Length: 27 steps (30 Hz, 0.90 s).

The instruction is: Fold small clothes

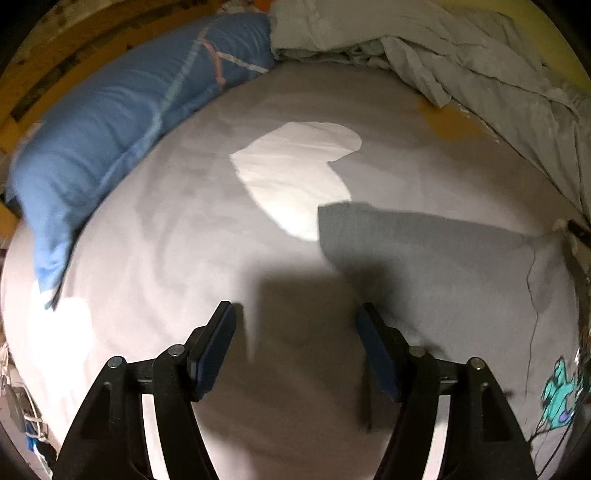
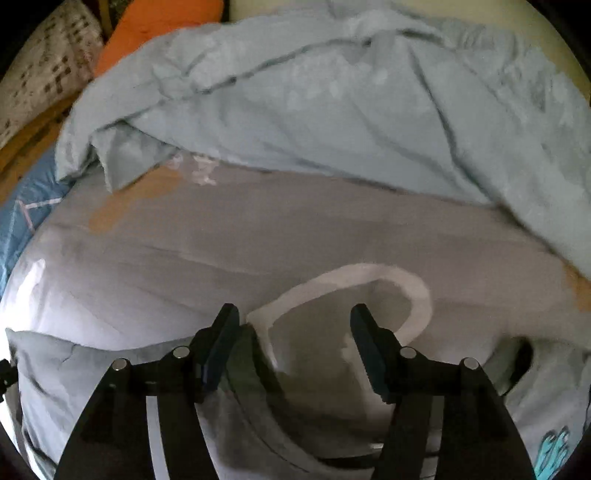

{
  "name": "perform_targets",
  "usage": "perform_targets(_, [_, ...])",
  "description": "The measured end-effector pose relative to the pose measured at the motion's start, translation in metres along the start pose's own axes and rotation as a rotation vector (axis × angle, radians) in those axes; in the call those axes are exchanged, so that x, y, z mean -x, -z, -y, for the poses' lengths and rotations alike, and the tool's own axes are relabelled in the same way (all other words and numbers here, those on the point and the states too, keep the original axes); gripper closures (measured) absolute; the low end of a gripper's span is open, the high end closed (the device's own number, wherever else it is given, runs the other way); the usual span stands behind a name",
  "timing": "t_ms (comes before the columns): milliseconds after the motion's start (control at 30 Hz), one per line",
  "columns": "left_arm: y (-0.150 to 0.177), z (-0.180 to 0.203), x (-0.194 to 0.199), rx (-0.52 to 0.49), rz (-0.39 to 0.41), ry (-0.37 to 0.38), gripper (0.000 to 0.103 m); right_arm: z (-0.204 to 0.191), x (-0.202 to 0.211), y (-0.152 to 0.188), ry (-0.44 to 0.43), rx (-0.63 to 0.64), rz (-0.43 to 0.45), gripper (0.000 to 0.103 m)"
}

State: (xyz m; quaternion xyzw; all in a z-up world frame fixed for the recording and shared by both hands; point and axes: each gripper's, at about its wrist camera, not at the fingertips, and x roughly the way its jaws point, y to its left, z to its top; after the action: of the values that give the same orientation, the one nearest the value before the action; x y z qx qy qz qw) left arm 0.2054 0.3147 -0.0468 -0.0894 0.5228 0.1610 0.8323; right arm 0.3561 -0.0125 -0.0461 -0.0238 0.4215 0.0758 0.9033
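Note:
A grey T-shirt lies flat on the bed at the right of the left wrist view, with a teal print near its lower edge. My left gripper is open and empty above the bedsheet, left of the shirt. In the right wrist view the shirt's pale collar curves in front of my right gripper, which is open over the neck opening. The shirt's body lies under the fingers. Whether the fingers touch the cloth cannot be told.
The bed has a pale grey sheet with a bright patch of light. A blue pillow lies at the left. A crumpled light blue duvet is heaped along the far side. An orange cushion lies beyond it.

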Motion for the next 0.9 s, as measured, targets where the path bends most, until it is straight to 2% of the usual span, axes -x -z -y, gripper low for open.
perform_targets(33, [0.005,-0.002,0.005,0.006,-0.003,0.032,0.036,0.006,0.012,0.001,0.01,0.004,0.028,0.039])
perform_targets(100, [0.018,-0.006,0.015,0.039,-0.009,0.182,0.036,0.022,0.04,0.003,0.01,-0.009,0.062,0.039])
perform_targets(167, [0.032,-0.01,0.014,0.099,-0.048,0.293,0.037,0.036,0.071,0.007,-0.056,-0.005,0.08,0.039])
perform_targets(233, [0.042,-0.011,0.011,0.138,-0.07,0.345,0.053,0.044,0.1,0.015,-0.097,0.01,0.092,0.037])
perform_targets(267, [0.042,-0.01,0.01,0.15,-0.064,0.344,0.071,0.045,0.112,0.019,-0.117,0.017,0.097,0.036])
perform_targets(300, [0.041,-0.013,0.009,0.181,-0.053,0.357,0.095,0.042,0.123,0.024,-0.145,0.024,0.104,0.036])
perform_targets(333, [0.042,-0.016,0.008,0.218,-0.05,0.389,0.1,0.044,0.138,0.033,-0.181,0.033,0.115,0.036])
perform_targets(367, [0.043,-0.02,0.006,0.258,-0.052,0.419,0.1,0.045,0.154,0.044,-0.219,0.038,0.133,0.036])
perform_targets(400, [0.048,-0.022,0.01,0.294,-0.041,0.415,0.1,0.044,0.166,0.053,-0.249,0.044,0.148,0.036])
perform_targets(433, [0.052,-0.026,0.023,0.306,0.008,0.39,0.101,0.044,0.18,0.063,-0.278,0.055,0.159,0.036])
perform_targets(500, [0.059,-0.028,0.058,0.263,0.148,0.315,0.101,0.04,0.208,0.083,-0.307,0.089,0.184,0.036])
perform_targets(567, [0.065,-0.029,0.082,0.232,0.222,0.247,0.1,0.037,0.231,0.1,-0.294,0.13,0.206,0.036])
perform_targets(633, [0.062,-0.029,0.076,0.238,0.182,0.239,0.1,0.037,0.249,0.113,-0.262,0.152,0.218,0.036])
perform_targets(700, [0.062,-0.022,0.057,0.222,0.091,0.194,0.098,0.037,0.256,0.119,-0.264,0.151,0.222,0.032])
perform_targets(733, [0.066,-0.024,0.046,0.232,0.058,0.181,0.094,0.038,0.26,0.125,-0.272,0.143,0.21,0.03])
perform_targets(767, [0.068,-0.025,0.033,0.252,0.003,0.177,0.073,0.038,0.259,0.137,-0.287,0.119,0.147,0.029])
perform_targets(800, [0.073,-0.029,0.025,0.278,-0.032,0.211,0.061,0.037,0.257,0.143,-0.298,0.113,0.124,0.029])
perform_targets(867, [0.079,-0.034,0.031,0.316,0.005,0.287,0.052,0.035,0.251,0.158,-0.294,0.104,0.098,0.029])
perform_targets(900, [0.081,-0.038,0.034,0.342,0.026,0.388,0.047,0.035,0.248,0.166,-0.28,0.101,0.096,0.029])
